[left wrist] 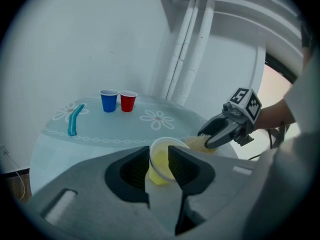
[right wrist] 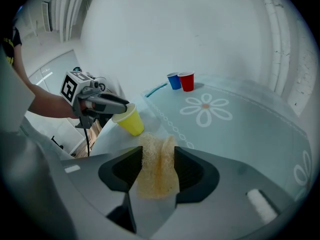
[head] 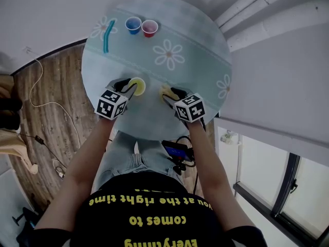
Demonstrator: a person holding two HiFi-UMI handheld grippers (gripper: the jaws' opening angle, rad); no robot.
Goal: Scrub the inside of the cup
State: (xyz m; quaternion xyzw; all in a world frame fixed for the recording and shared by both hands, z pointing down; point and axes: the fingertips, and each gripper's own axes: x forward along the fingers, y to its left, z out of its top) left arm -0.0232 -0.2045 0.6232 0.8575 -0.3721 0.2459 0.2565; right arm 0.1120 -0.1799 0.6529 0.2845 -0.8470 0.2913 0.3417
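A small yellow cup (head: 138, 86) stands on the round pale-blue table (head: 169, 24) near its front edge. My left gripper (head: 131, 87) is open around it: in the left gripper view the cup (left wrist: 159, 166) sits between the jaws at their tips (left wrist: 159, 151). In the right gripper view the cup (right wrist: 131, 121) looks tilted at the left gripper's (right wrist: 122, 106) fingertips. Just to the right, my right gripper (right wrist: 159, 154) is shut on a tan fibrous scrubber (right wrist: 157, 176), which touches both pads. The scrubber (left wrist: 197, 143) lies low over the table beside the cup, apart from it.
At the table's far side stand a blue cup (head: 133, 24) and a red cup (head: 149, 28), with a teal strip (head: 108, 35) lying to their left. White pipes (head: 267, 14) run along the wall behind. A dark device with cables (head: 176, 150) rests on the person's lap.
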